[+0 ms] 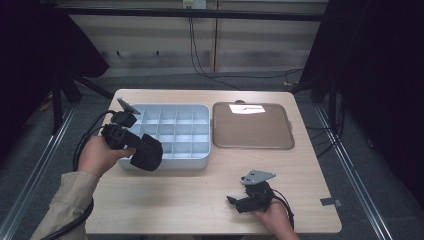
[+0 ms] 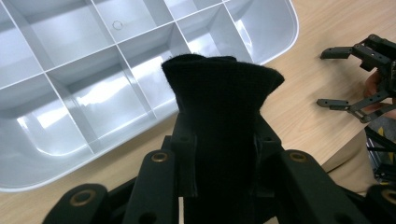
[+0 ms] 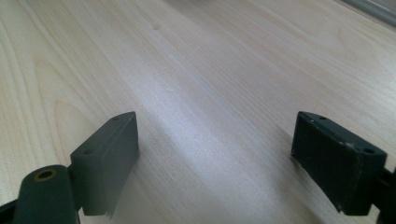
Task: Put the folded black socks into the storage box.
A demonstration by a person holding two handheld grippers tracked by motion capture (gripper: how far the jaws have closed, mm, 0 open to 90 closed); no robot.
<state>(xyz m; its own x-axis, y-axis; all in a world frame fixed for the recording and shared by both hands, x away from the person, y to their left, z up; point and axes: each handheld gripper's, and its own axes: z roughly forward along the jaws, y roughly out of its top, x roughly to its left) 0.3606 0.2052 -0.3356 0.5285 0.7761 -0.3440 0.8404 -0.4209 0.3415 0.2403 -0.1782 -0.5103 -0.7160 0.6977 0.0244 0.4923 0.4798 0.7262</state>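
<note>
My left gripper [image 1: 145, 152] is shut on a folded black cloth [image 1: 147, 152], held over the front left corner of a pale blue divided tray [image 1: 202, 112]. In the left gripper view the black cloth [image 2: 222, 107] stands up between the jaws, above the tray [image 2: 280, 32] and its front compartments. My right gripper [image 1: 234, 202] rests low on the wooden table [image 1: 190, 190] near the front edge, jaws wide apart with nothing between them. In the right gripper view its fingertips [image 3: 109, 144] frame bare wood [image 3: 210, 93]. The right gripper [image 2: 341, 77] also appears open in the left gripper view.
A brown flat tray [image 1: 252, 126] lies right of the divided tray, with a bright glare patch [image 1: 246, 108] at its far edge. Cables trail from both grippers. Dark curtains flank the table, and the floor drops away beyond its edges.
</note>
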